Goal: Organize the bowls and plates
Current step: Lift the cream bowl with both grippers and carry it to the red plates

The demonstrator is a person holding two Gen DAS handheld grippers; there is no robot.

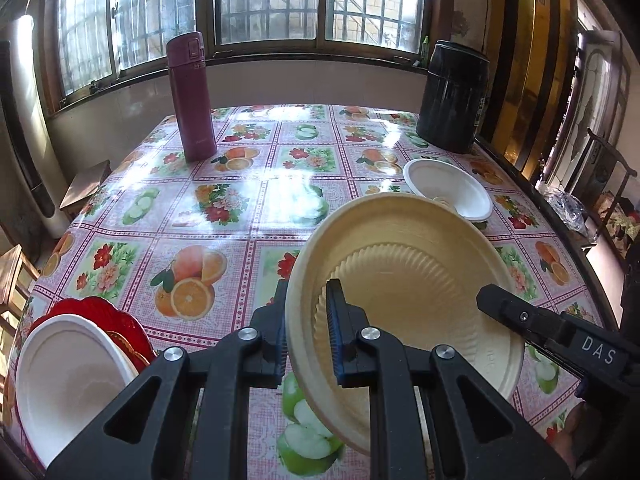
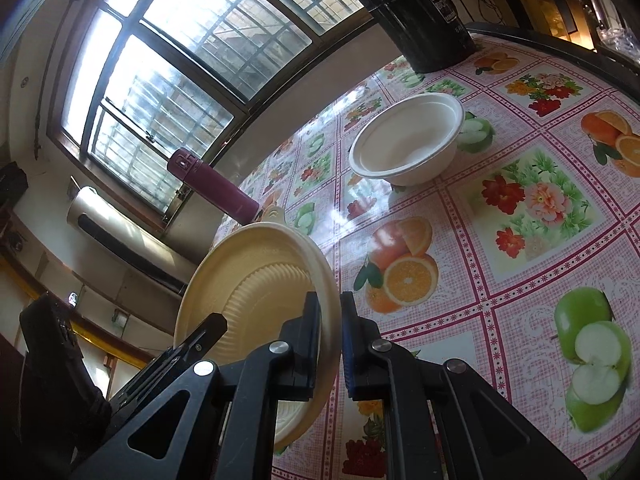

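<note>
Cream plate [image 1: 404, 280] held tilted above the fruit-print tablecloth [image 1: 224, 208], rim pinched from both sides. Left gripper [image 1: 306, 320] closed on the near-left rim, one finger inside the dish, one behind. Right gripper [image 2: 330, 332] clamped likewise on the opposite rim. White bowl [image 2: 408, 140] upright on the cloth beyond, near the black canister [image 1: 452, 96]. Another white bowl [image 1: 68, 376] resting on a red plate [image 1: 120, 320] at lower left. Maroon flask [image 1: 192, 96] standing toward the window.
</note>
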